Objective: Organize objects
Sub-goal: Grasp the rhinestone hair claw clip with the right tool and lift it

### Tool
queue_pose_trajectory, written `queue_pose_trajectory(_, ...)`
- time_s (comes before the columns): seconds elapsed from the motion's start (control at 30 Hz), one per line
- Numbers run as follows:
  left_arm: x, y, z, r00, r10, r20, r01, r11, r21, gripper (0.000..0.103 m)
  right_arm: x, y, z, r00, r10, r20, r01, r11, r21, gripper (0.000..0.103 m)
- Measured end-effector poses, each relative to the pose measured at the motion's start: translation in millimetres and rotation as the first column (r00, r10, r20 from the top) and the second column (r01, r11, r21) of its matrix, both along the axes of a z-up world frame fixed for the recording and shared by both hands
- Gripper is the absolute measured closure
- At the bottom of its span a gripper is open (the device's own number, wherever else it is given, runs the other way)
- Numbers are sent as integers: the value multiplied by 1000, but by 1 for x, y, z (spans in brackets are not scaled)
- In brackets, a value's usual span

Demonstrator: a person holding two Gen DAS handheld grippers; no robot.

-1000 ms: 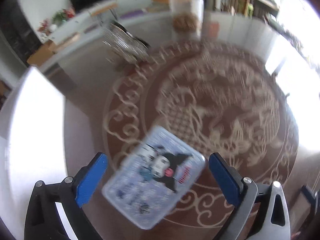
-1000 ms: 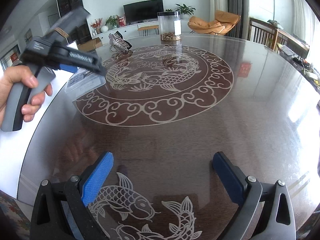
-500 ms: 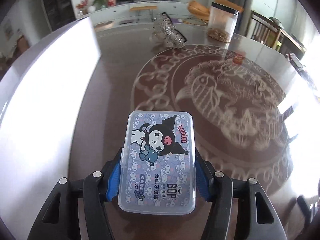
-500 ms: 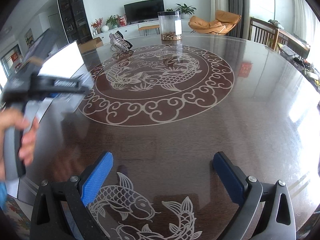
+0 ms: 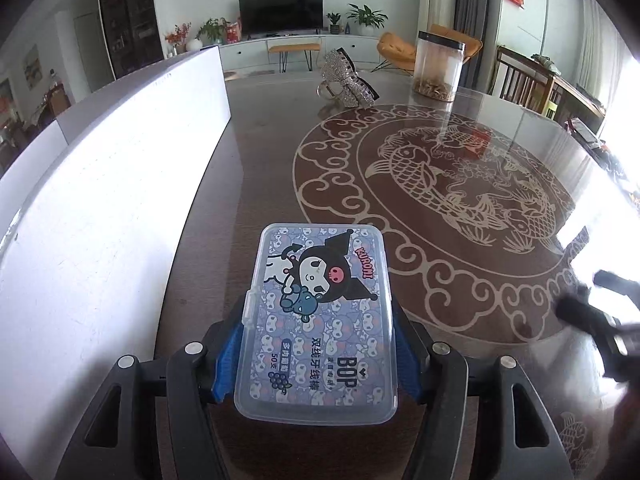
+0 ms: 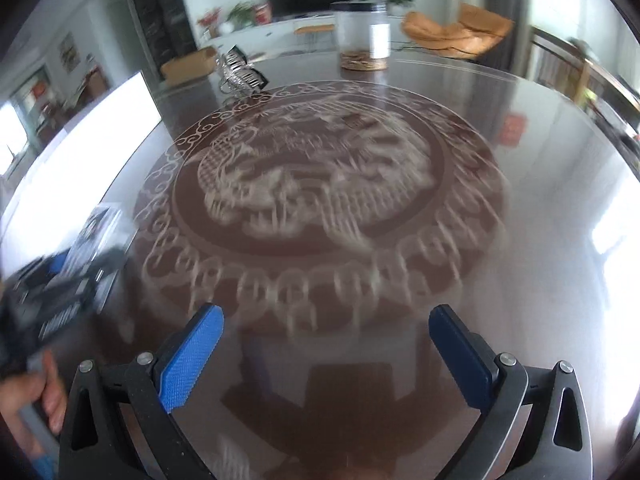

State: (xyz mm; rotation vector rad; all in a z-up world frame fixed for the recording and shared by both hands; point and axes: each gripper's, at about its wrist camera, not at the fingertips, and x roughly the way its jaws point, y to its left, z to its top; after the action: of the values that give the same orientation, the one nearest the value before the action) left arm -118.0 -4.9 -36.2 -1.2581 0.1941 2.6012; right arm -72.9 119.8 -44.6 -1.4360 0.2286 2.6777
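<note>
My left gripper [image 5: 318, 344] is shut on a clear plastic Kuromi floss-pick box [image 5: 320, 320], held flat over the dark table's left part. In the right wrist view the same gripper [image 6: 60, 292] and box [image 6: 90, 240] appear blurred at the far left. My right gripper [image 6: 326, 352] is open and empty above the near side of the table, and shows as a dark blur at the right edge of the left wrist view [image 5: 600, 320]. A glittery silver bag [image 5: 348, 84] and a clear jar [image 5: 438, 66] stand at the far side.
The round dark table [image 5: 520, 128] has a fish and cloud pattern under glass. A white board [image 5: 100, 200] lies along its left side. The jar [image 6: 362, 34] and silver bag [image 6: 238, 70] also show in the right wrist view. Chairs and a TV cabinet are beyond.
My left gripper closed on the box a second ago and has held it since, levelling out. My right gripper has moved forward over the table, blurring its view.
</note>
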Motion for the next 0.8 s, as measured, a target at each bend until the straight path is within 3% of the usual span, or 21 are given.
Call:
queue_pose_trajectory(0.13, 1, -1, 2, 1000, 0, 0, 0, 1000, 0, 40, -63, -1, -7, 997, 72, 15, -73, 993, 88, 0)
queue_pose_trajectory(0.47, 2, 0, 2, 1000, 1, 0, -1, 1000, -2, 39, -221, -37, -10, 961, 275, -24, -272, 957, 99, 0)
queue_pose_trajectory(0.8, 0, 2, 1, 1000, 3, 1, -3, 1000, -2, 39, -323, -65, -11, 954, 300, -24, -296, 950, 99, 0)
